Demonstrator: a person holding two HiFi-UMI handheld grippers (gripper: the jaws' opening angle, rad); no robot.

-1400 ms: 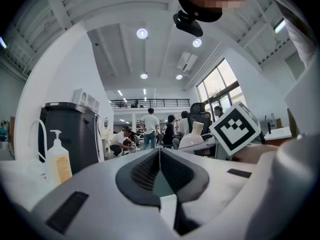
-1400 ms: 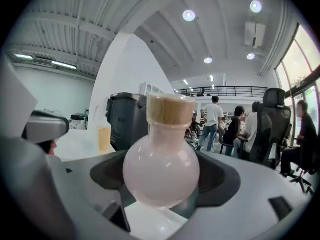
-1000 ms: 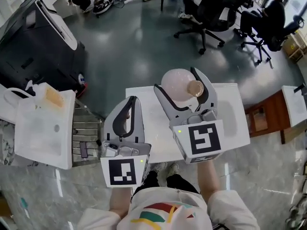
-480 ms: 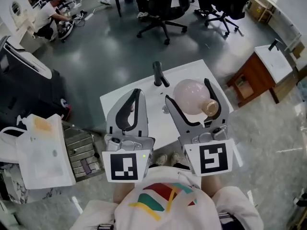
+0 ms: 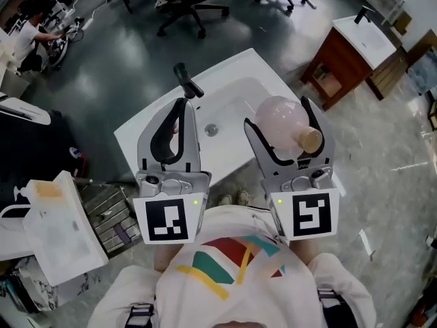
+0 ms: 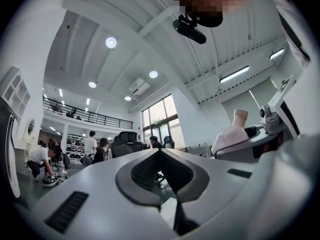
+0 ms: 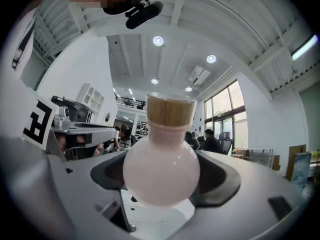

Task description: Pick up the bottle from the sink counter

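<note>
A round pale pink bottle (image 5: pixel 281 121) with a cork stopper (image 5: pixel 310 139) is held up above the white sink counter (image 5: pixel 143 132). My right gripper (image 5: pixel 278 115) is shut on its belly, with the neck lying toward the right finger. The right gripper view shows the bottle (image 7: pixel 161 166) wedged between the jaws, its cork (image 7: pixel 170 109) up. To the left, my left gripper (image 5: pixel 179 105) is shut with nothing in it, over the counter beside the basin. From the left gripper view its jaws meet at the tip (image 6: pixel 160 153), and the bottle (image 6: pixel 231 136) shows at the right.
A black faucet (image 5: pixel 186 81) and a drain (image 5: pixel 212 130) sit in the sink. A wooden cabinet (image 5: pixel 338 67) with a second basin stands at upper right. Office chairs (image 5: pixel 184 2) are beyond. A white bag (image 5: pixel 58 231) and a metal grate (image 5: pixel 109 214) lie at lower left.
The view has swung so the sink counter, faucet and basin now lie under both grippers. The bottle has stayed in the right gripper throughout. The left gripper has stayed shut.
</note>
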